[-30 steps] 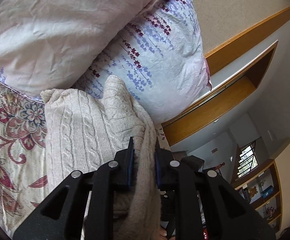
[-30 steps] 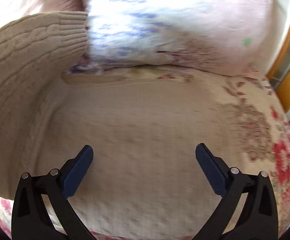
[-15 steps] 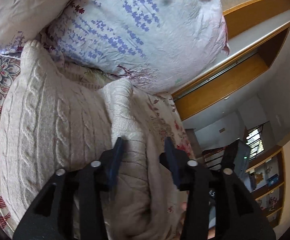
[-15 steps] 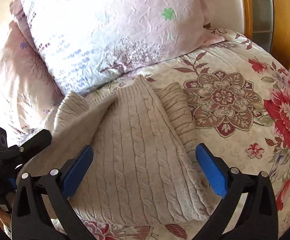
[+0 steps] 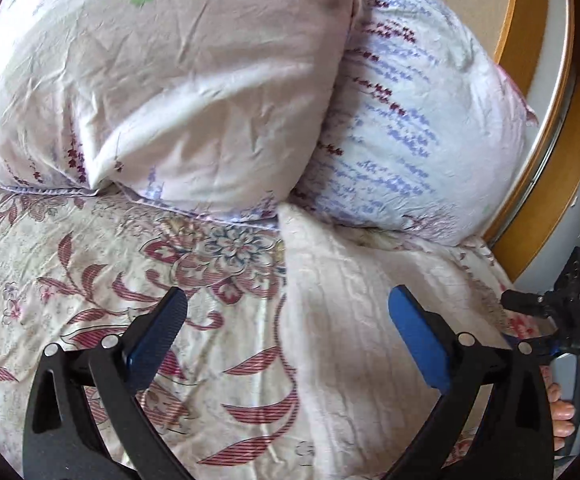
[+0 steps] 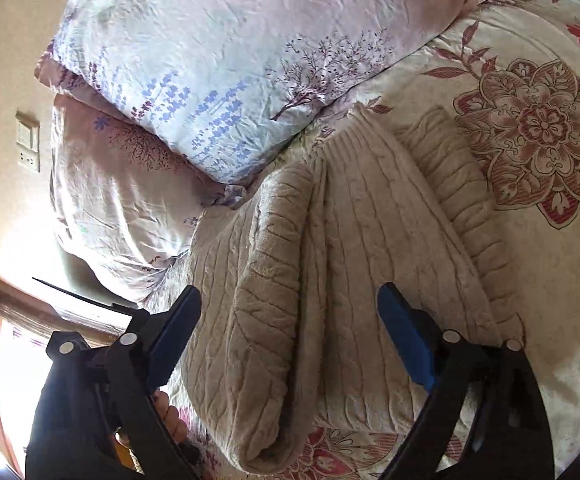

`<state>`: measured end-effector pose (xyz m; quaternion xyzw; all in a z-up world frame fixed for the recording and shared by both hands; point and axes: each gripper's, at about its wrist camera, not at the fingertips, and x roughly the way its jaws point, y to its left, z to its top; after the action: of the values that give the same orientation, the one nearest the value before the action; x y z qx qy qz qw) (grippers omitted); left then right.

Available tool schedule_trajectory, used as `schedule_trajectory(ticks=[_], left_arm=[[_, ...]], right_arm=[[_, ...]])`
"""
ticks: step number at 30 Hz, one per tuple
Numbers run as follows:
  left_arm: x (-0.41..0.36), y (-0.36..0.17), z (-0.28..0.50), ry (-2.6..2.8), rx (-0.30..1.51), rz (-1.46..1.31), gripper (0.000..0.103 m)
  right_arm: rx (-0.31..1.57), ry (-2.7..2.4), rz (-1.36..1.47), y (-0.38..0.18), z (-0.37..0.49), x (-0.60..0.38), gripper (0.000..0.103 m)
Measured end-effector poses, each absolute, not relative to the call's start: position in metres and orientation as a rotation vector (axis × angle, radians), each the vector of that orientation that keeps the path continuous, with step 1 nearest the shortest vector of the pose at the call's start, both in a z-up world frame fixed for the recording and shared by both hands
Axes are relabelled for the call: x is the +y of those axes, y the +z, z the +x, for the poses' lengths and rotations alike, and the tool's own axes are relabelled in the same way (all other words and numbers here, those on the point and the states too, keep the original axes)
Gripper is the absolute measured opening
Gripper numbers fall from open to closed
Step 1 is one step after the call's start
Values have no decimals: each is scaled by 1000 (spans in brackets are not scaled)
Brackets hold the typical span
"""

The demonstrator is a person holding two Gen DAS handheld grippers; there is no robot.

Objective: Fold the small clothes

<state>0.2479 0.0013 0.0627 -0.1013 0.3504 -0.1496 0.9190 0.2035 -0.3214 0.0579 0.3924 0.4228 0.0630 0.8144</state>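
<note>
A beige cable-knit sweater (image 6: 337, 264) lies folded on the floral bedspread (image 6: 537, 136), sleeves tucked along both sides. In the left wrist view it shows as a pale blurred slab (image 5: 353, 320) at the right. My right gripper (image 6: 290, 336) is open and empty, jaws spread just above the sweater's near half. My left gripper (image 5: 290, 332) is open and empty, above the sweater's left edge and the bedspread (image 5: 90, 272). The right gripper's body (image 5: 569, 312) shows at the right of the left wrist view.
Two pillows are stacked at the head of the bed, a pink one (image 5: 162, 80) and a lavender-print one (image 5: 417, 132). A wooden headboard (image 5: 529, 32) runs behind them. A wall switch (image 6: 28, 146) and a window (image 6: 6, 360) are at the left.
My left gripper has opened and let go of the sweater fold, then pulled back. The sweater now lies folded flat. My right gripper stayed open and moved over it.
</note>
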Motion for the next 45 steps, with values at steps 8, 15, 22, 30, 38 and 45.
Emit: schedule_trajectory(ticks=[8,15,22,30,38,45], left_arm=[[13,52,254,-373,817,-250,101],[8,48,257,-364,848,-246,101],[9,46,259,-334,845,-231,101],[4,45,258,-348,843,-218,101],[-10,47,252,-403,815,-184,101],[-18,40,248,-464,820,-201,101]], right_arm=[[931,151,801,49,220,-309,61],[916,192,735,46,228,-292,21],[751,91,666,91,218,-313,15],[722,-114,654,86,199,-368,15],[783,-152,687,52,196,-371,15],[751,-185,658,50,192,-366,18]])
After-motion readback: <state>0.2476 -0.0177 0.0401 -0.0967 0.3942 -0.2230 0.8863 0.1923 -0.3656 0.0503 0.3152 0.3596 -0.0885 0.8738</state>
